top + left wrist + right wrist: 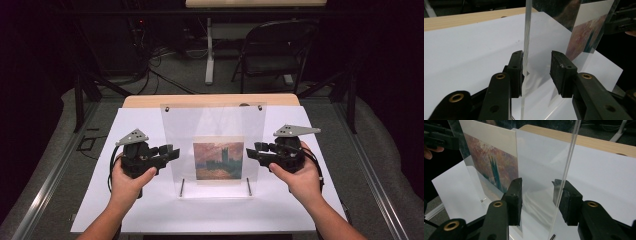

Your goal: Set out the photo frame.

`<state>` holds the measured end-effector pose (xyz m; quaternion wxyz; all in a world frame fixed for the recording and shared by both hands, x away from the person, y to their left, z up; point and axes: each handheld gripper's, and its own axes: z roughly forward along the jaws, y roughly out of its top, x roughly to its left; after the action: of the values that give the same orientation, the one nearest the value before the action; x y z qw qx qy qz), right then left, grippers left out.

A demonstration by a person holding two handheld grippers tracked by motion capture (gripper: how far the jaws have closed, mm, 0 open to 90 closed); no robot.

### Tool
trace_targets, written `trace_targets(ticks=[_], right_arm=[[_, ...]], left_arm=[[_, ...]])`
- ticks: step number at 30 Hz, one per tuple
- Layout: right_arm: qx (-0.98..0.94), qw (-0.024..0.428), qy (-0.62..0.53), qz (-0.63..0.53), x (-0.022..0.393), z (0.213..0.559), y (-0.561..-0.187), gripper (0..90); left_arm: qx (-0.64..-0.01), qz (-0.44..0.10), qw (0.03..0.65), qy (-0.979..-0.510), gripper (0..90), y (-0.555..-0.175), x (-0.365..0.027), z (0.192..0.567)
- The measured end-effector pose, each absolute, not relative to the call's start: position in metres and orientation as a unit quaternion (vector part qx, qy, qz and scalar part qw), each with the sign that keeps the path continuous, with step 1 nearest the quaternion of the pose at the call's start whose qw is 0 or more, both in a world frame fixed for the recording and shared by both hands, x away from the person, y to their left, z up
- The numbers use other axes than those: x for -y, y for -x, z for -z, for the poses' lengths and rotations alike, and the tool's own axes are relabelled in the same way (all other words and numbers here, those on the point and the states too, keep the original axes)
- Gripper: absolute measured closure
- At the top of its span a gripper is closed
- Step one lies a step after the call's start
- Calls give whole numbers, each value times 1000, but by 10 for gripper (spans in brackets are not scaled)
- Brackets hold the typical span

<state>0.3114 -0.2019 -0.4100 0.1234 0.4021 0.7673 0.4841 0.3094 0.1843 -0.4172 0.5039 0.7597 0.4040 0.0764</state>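
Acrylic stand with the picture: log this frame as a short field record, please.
item: clear acrylic stand, upright on white sheet
content: painted picture in its lower middle
left gripper: open, jaws straddle the stand's left edge
right gripper: open, jaws straddle the right edge
background: folding chair

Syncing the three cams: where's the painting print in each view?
High view: painting print at centre, inside the clear acrylic stand.
Left gripper view: upper right, behind the stand's edge.
Right gripper view: upper left.
Shared landmark: the white sheet under the stand.
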Motion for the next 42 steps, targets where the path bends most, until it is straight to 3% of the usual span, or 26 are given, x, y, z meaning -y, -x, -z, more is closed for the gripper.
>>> trace_targets(ticks=[6,22,42], right_arm=[[-770,110,-396,-487,200,412,-308,523],[-771,120,-400,-481,210,410,-304,434],[-754,178,-422,-470,252,415,-278,394]], left_arm=[[-397,-64,503,-765,575,-305,-184,419],[-397,-102,489,-770,501,-297,-188,416],[-434,-174,471,-748,442,-274,-235,423]])
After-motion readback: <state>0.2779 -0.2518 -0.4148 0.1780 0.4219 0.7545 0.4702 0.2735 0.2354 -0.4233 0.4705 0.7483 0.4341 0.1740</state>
